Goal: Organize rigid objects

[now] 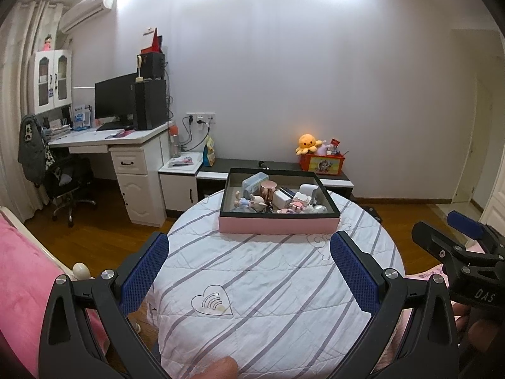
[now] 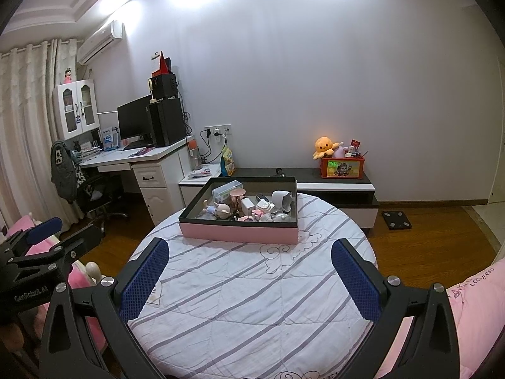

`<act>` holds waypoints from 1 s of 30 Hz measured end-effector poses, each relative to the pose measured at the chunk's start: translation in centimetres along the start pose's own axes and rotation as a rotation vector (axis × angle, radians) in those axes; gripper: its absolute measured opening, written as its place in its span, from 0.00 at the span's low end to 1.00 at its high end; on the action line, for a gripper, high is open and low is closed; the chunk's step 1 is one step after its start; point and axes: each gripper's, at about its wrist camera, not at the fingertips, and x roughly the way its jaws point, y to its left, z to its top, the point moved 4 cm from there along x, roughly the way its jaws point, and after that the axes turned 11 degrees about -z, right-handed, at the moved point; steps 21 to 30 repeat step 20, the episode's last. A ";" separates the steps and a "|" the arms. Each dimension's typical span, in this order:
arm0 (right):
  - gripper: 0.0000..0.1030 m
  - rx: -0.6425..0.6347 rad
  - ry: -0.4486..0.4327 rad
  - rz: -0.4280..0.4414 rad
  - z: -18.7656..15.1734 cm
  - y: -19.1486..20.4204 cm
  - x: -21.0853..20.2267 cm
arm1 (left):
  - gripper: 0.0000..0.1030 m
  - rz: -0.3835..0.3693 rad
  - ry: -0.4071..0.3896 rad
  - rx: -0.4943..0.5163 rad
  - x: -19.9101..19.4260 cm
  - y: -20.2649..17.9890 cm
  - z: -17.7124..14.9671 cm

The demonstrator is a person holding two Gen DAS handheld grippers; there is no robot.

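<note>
- Left hand-held gripper [image 1: 249,271] and right hand-held gripper [image 2: 249,271]: blue-padded jaws spread apart, empty, above the striped quilted round counter [image 2: 252,300].
- Shallow pink-sided, black-rimmed box [image 2: 239,232]: at the far edge, holding small rigid objects.
- Copper metallic cup [image 1: 268,189]: likely light, stiff, slippery; grip across its sidewalls.

Small items crowding the box [image 1: 279,224] overlap, too small to identify.

Left gripper [image 2: 41,233] body: "GenRobot.AI"
Right gripper [image 1: 464,230] body: "DAS"
Pink bedding [image 2: 479,297]: "LOVERSD", partly legible
</note>
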 end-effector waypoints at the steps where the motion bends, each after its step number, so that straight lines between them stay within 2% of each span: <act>1: 1.00 0.000 0.000 -0.001 0.0 0.0 0.0 | 1.00 -0.001 0.000 0.000 0.0 0.0 0.0; 14: 1.00 -0.002 0.005 -0.002 0.0 -0.1 0.3 | 1.00 -0.013 0.004 -0.008 0.1 0.0 0.0; 20: 1.00 -0.003 0.007 -0.003 -0.2 0.0 0.4 | 1.00 -0.046 -0.001 -0.020 0.1 -0.1 -0.1; 30: 1.00 -0.003 0.007 -0.003 -0.2 0.0 0.4 | 1.00 -0.046 -0.001 -0.020 0.1 -0.1 -0.1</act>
